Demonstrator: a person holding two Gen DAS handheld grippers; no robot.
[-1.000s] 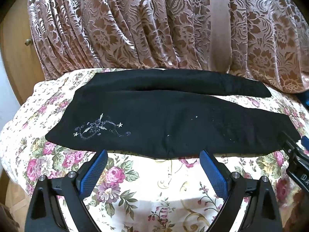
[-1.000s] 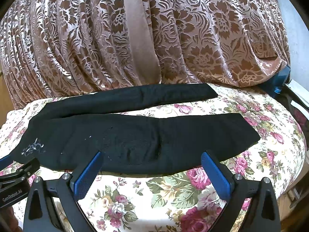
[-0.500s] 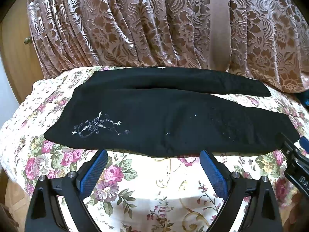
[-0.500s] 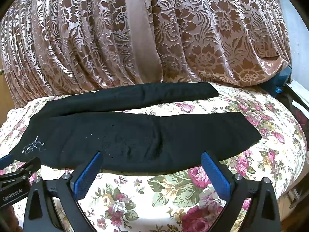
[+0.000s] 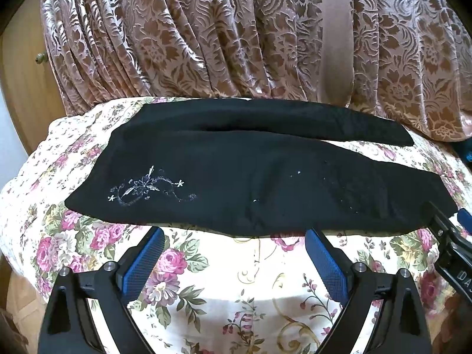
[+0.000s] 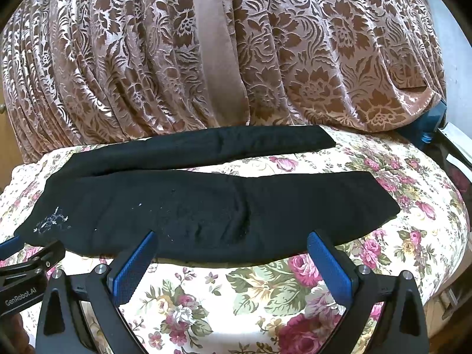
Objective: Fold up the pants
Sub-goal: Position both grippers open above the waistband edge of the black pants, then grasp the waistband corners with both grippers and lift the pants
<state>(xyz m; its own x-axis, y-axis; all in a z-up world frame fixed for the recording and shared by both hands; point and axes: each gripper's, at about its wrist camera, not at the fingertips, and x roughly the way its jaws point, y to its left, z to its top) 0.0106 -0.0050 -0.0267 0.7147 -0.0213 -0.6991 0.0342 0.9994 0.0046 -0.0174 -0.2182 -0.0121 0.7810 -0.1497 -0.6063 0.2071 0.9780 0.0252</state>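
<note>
Black pants lie flat across a floral-covered surface, waist to the left, both legs spread to the right with a gap between them. White embroidery marks the near hip. The pants also show in the right wrist view. My left gripper is open and empty, hovering just short of the pants' near edge. My right gripper is open and empty, at the near edge of the near leg. The right gripper's tip shows in the left wrist view; the left gripper's body shows in the right wrist view.
A brown patterned curtain hangs directly behind the surface. A wooden cabinet with a knob stands at the far left. A blue object sits at the far right edge of the surface.
Both grippers have eased slightly towards the pants; the pants sit a little lower and closer in both views. The jaws stay open.
</note>
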